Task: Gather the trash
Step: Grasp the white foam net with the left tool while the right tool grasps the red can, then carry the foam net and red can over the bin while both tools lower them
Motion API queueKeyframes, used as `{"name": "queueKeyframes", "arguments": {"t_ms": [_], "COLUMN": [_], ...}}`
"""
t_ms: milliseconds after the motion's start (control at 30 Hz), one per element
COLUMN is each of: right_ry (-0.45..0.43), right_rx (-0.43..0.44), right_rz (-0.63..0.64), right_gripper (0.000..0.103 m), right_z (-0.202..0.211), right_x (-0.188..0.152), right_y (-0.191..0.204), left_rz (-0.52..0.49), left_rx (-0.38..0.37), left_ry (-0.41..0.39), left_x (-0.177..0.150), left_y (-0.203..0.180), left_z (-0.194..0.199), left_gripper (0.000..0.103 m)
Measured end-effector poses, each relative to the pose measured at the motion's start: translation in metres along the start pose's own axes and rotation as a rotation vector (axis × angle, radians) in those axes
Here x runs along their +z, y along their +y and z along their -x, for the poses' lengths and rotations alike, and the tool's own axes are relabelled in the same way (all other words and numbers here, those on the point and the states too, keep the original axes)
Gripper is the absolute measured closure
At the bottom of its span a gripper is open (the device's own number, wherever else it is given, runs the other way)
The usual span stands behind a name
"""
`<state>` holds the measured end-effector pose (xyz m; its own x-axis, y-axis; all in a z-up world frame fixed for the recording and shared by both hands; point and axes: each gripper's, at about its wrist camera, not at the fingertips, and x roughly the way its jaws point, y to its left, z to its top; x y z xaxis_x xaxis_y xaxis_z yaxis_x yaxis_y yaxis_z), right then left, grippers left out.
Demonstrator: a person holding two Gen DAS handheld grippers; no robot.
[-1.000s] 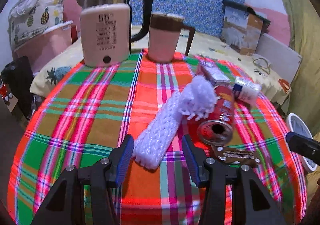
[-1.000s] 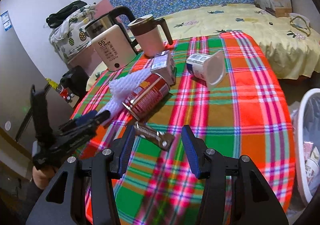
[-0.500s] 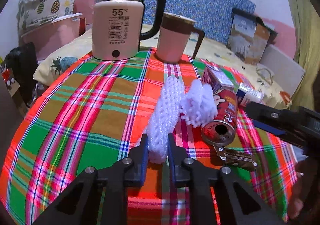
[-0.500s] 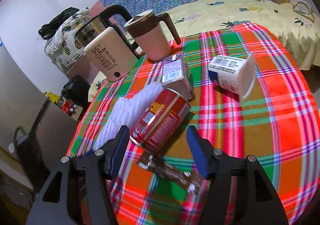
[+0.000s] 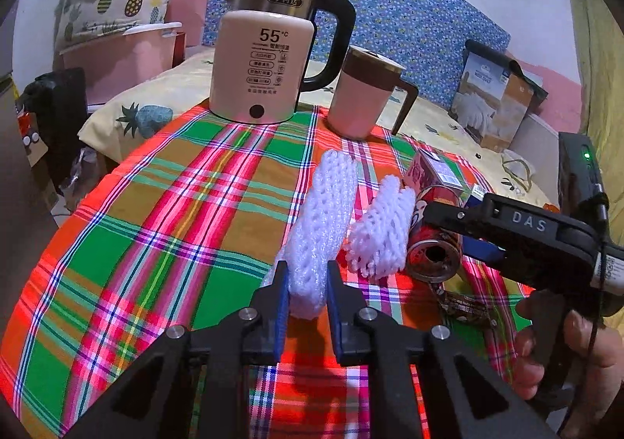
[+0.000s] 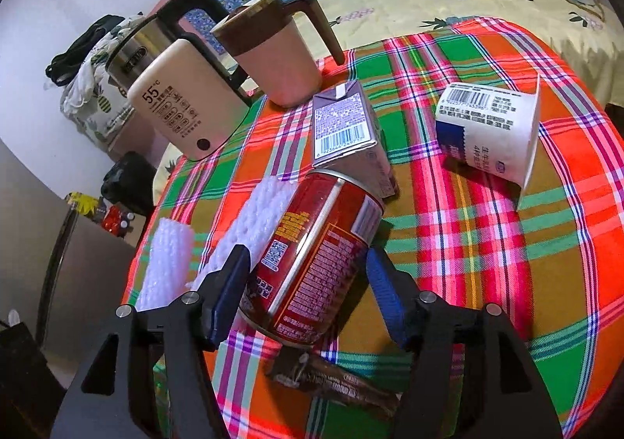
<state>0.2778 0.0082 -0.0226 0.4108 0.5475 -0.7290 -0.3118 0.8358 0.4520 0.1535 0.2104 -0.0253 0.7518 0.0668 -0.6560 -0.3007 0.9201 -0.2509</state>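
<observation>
On the plaid tablecloth [image 5: 156,228] my left gripper [image 5: 307,296] is shut on the near end of a long white foam net sleeve [image 5: 323,216]. A second, shorter foam net [image 5: 380,228] lies just right of it. My right gripper [image 6: 308,294] is open, its fingers on either side of a red can [image 6: 312,259] that lies on its side. The can also shows in the left wrist view [image 5: 433,244]. A brown wrapper [image 6: 335,380] lies under the right gripper. A purple carton [image 6: 347,131] and a white yogurt cup [image 6: 491,135] lie beyond the can.
A pink kettle [image 5: 265,64] and a pink mug with a brown handle [image 5: 366,92] stand at the table's far edge. A bed with a yellow sheet [image 6: 448,2] lies behind the table. The right gripper's body and the hand [image 5: 546,236] reach in from the right.
My left gripper has closed on the long foam net and raised its near end. My right gripper has moved forward, and its open fingers now straddle the red can.
</observation>
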Motion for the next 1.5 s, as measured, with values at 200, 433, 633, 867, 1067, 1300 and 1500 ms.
{"name": "queueKeyframes", "arguments": {"t_ms": [200, 433, 633, 867, 1067, 1300, 1500], "right_ry": [0.053, 0.028, -0.006, -0.023, -0.066, -0.103, -0.125], "right_rx": [-0.01, -0.039, -0.046, -0.039, -0.041, -0.044, -0.049], "right_rz": [-0.021, 0.045, 0.089, 0.093, 0.103, 0.123, 0.12], "right_gripper": [0.042, 0.045, 0.046, 0.048, 0.049, 0.049, 0.049], "right_z": [-0.014, 0.003, 0.022, 0.039, 0.069, 0.097, 0.118], "right_x": [0.001, -0.005, -0.011, -0.017, -0.026, -0.038, -0.05], "right_y": [-0.003, -0.001, -0.004, -0.017, -0.027, -0.037, -0.052], "left_rz": [0.001, -0.001, -0.012, -0.036, -0.067, -0.122, -0.153], "left_rx": [0.001, -0.004, -0.023, -0.047, -0.062, -0.106, -0.15], "left_ry": [-0.001, -0.001, -0.009, -0.014, -0.013, 0.01, 0.045], "left_x": [-0.001, -0.001, -0.003, -0.007, -0.016, -0.034, -0.059], "left_y": [-0.001, -0.004, -0.015, -0.031, -0.052, -0.088, -0.116], "left_z": [0.002, 0.004, 0.011, 0.023, 0.035, 0.045, 0.053], "left_gripper": [0.085, 0.085, 0.085, 0.086, 0.086, 0.086, 0.086]}}
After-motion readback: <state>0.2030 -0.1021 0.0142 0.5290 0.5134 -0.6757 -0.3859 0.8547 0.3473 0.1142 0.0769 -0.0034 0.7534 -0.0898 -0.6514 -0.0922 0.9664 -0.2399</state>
